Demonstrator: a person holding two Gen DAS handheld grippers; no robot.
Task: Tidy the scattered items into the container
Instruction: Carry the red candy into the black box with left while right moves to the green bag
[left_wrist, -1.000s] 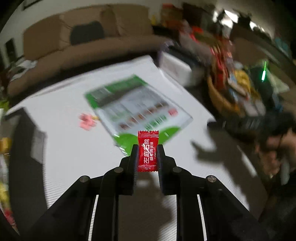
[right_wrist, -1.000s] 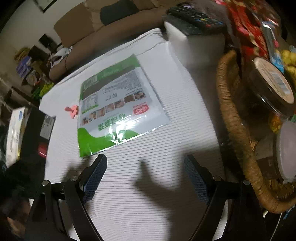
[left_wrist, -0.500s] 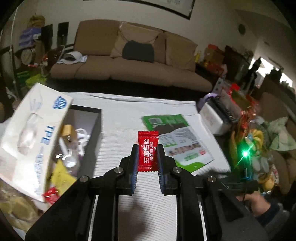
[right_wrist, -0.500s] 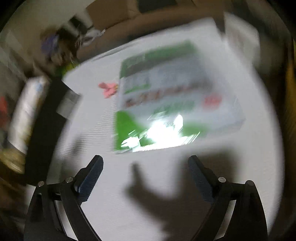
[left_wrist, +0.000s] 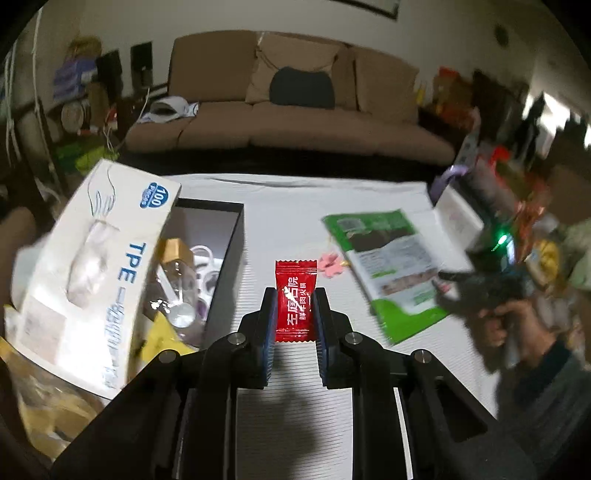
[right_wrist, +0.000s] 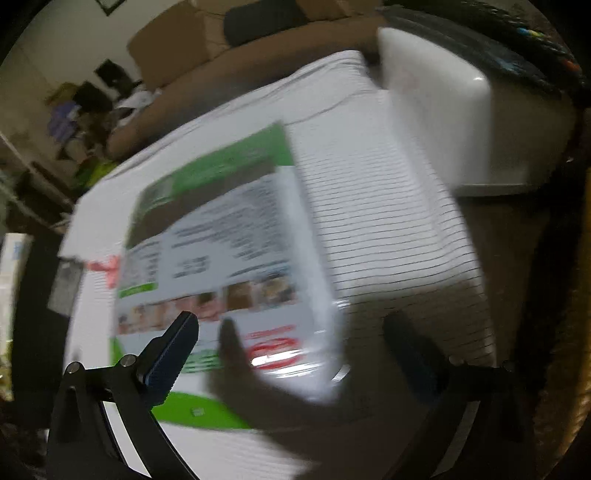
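My left gripper (left_wrist: 294, 301) is shut on a red candy packet (left_wrist: 295, 300) and holds it above the white table, just right of the black box (left_wrist: 228, 258). The box holds a glass bottle, white rings and yellow packets. A pink candy (left_wrist: 332, 263) lies on the table beyond the packet. A green-and-white flat pouch (left_wrist: 388, 266) lies to the right. My right gripper (right_wrist: 291, 332) is open and low over that pouch (right_wrist: 221, 251), its left finger over the pouch and its right finger past the pouch's right edge. It also shows at the right of the left wrist view (left_wrist: 469, 284).
A white TPE glove box (left_wrist: 96, 273) leans over the black box's left side. A white appliance (right_wrist: 461, 122) stands at the table's far right, with a wicker basket (right_wrist: 561, 369) beside it. A brown sofa (left_wrist: 288, 122) stands behind the table.
My left gripper has swung left with the candy packet, bringing the black box into view. My right gripper has moved forward and down over the green pouch.
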